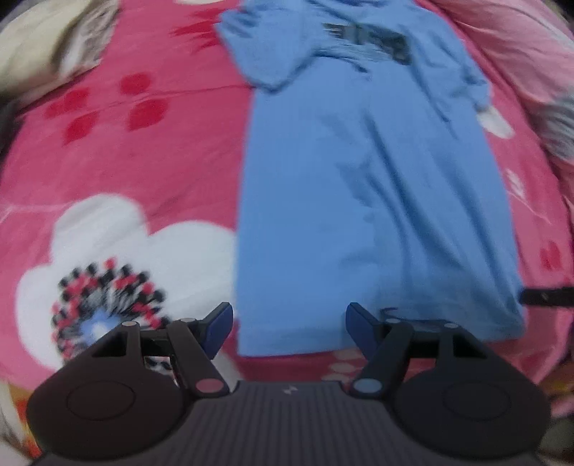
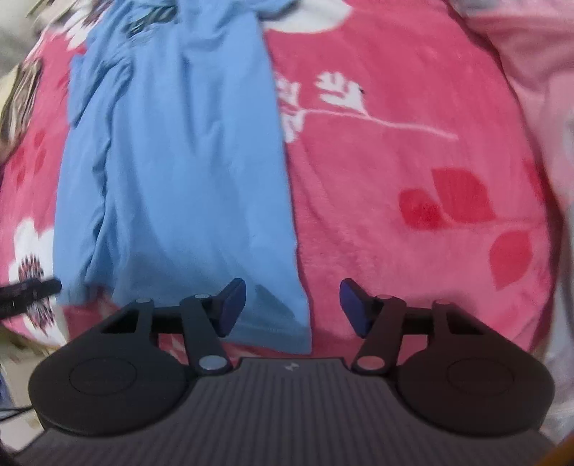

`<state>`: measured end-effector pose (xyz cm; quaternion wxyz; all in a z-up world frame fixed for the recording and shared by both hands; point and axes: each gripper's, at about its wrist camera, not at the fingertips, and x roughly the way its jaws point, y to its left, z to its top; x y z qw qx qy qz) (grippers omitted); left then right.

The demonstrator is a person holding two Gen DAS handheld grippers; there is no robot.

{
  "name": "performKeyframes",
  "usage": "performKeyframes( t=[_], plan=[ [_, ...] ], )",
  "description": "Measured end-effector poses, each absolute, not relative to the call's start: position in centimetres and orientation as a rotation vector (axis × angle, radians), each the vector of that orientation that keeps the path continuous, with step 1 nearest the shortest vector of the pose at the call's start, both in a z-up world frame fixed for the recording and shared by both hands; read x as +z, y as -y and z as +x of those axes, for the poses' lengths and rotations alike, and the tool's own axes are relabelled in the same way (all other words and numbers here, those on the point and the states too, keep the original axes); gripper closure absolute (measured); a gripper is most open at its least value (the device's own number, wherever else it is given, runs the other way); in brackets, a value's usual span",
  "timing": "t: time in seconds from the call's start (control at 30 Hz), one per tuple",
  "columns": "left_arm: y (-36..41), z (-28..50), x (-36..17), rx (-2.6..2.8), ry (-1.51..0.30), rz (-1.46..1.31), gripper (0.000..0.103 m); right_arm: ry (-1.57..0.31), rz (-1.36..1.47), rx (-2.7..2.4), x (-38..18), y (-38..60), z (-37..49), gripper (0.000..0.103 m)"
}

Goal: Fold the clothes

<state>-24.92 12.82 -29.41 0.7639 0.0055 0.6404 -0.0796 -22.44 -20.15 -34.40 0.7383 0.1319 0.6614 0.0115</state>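
A light blue T-shirt (image 1: 358,186) with a dark chest print lies lengthwise on a pink flowered blanket (image 1: 125,150), its sides folded inward into a long strip. My left gripper (image 1: 288,328) is open just above the shirt's near-left hem corner, nothing between its fingers. In the right wrist view the same T-shirt (image 2: 179,161) fills the left half. My right gripper (image 2: 292,308) is open over the near-right hem corner, its left pad (image 2: 233,304) above the cloth. A tip of the other gripper (image 2: 28,290) shows at the left edge.
The pink blanket (image 2: 412,179) spreads right of the shirt. A beige patterned pillow (image 1: 50,46) lies at the far left, and a pale pink quilt (image 1: 513,32) is bunched at the far right. The right gripper's dark tip (image 1: 547,297) enters from the right edge.
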Motion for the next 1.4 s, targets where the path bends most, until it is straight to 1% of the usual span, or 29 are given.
performKeyframes(
  t=[0.07,0.13,0.2,0.23,0.27,0.3,0.33,0.37,0.5,0.53,0.67,0.73,0.87,1.0,1.07,1.1,1.13,1.17,1.23,1.27,1.37,1.4],
  plan=[
    [-11.0,-25.0,-29.6,-0.236,-1.377,0.087,0.032,-1.457,0.332,0.01,-35.2,20.4,-22.6,0.052],
    [-9.2,-25.1,-30.3,-0.255,-1.366,0.169,0.033,-1.461,0.33,0.002,-35.8,20.2,-22.8,0.053],
    [-8.0,-25.3,-31.0,-0.237,-1.366,0.226,0.041,-1.47,0.319,-0.005,-36.3,19.9,-22.8,0.053],
    [-8.0,-25.3,-31.3,-0.23,-1.37,0.229,0.047,-1.469,0.319,-0.006,-36.4,19.9,-22.8,0.053],
    [-8.2,-25.3,-31.4,-0.22,-1.376,0.215,0.057,-1.469,0.318,-0.006,-36.5,19.9,-22.8,0.053],
    [-8.7,-25.4,-31.5,-0.207,-1.38,0.184,0.063,-1.469,0.318,-0.007,-36.6,19.9,-22.8,0.053],
    [-9.2,-25.3,-31.3,-0.196,-1.381,0.153,0.077,-1.469,0.317,-0.008,-36.7,19.9,-22.8,0.053],
    [-9.6,-25.4,-31.2,-0.187,-1.385,0.128,0.086,-1.469,0.317,-0.009,-36.8,19.8,-22.8,0.053],
    [-11.6,-25.1,-30.0,-0.171,-1.39,0.037,0.095,-1.468,0.319,-0.011,-37.0,19.8,-22.8,0.053],
    [-12.2,-25.0,-29.8,-0.159,-1.387,0.021,0.099,-1.468,0.32,-0.012,-37.1,19.8,-22.8,0.053],
    [-14.7,-24.8,-28.9,-0.057,-1.368,-0.041,0.101,-1.47,0.319,-0.018,-37.5,19.7,-22.9,0.053],
    [-17.1,-24.7,-27.9,0.018,-1.359,-0.135,0.101,-1.47,0.318,-0.019,-37.6,19.7,-22.9,0.053],
    [-23.7,-24.5,-24.5,0.194,-1.259,-0.331,0.101,-1.472,0.315,-0.009,-37.9,19.8,-23.0,0.053],
    [-30.3,-23.6,-24.9,0.428,-1.221,-0.396,0.1,-1.477,0.31,0.002,-38.5,19.9,-23.1,0.053],
    [-31.7,-23.4,-25.9,0.458,-1.248,-0.398,0.096,-1.481,0.306,0.007,-38.7,19.9,-23.1,0.051],
    [-32.0,-23.5,-26.4,0.459,-1.279,-0.405,0.096,-1.484,0.303,0.01,-38.8,19.8,-23.1,0.051],
    [-32.0,-24.0,-26.5,0.458,-1.295,-0.409,0.09,-1.486,0.301,0.012,-38.9,19.9,-23.1,0.051],
    [-32.0,-24.4,-26.6,0.457,-1.31,-0.412,0.079,-1.489,0.303,0.014,-39.0,19.9,-23.1,0.051],
    [-31.4,-25.3,-26.6,0.458,-1.329,-0.404,0.073,-1.493,0.309,0.017,-39.1,20.1,-23.2,0.051],
    [-31.1,-25.8,-26.4,0.453,-1.337,-0.408,0.071,-1.495,0.313,0.018,-39.2,20.2,-23.2,0.051],
    [-30.2,-26.8,-25.9,0.408,-1.337,-0.437,0.069,-1.502,0.321,0.015,-39.4,20.5,-23.3,0.051],
    [-29.9,-26.9,-25.9,0.395,-1.332,-0.431,0.069,-1.501,0.314,0.005,-39.2,20.5,-23.3,0.053]
  ],
)
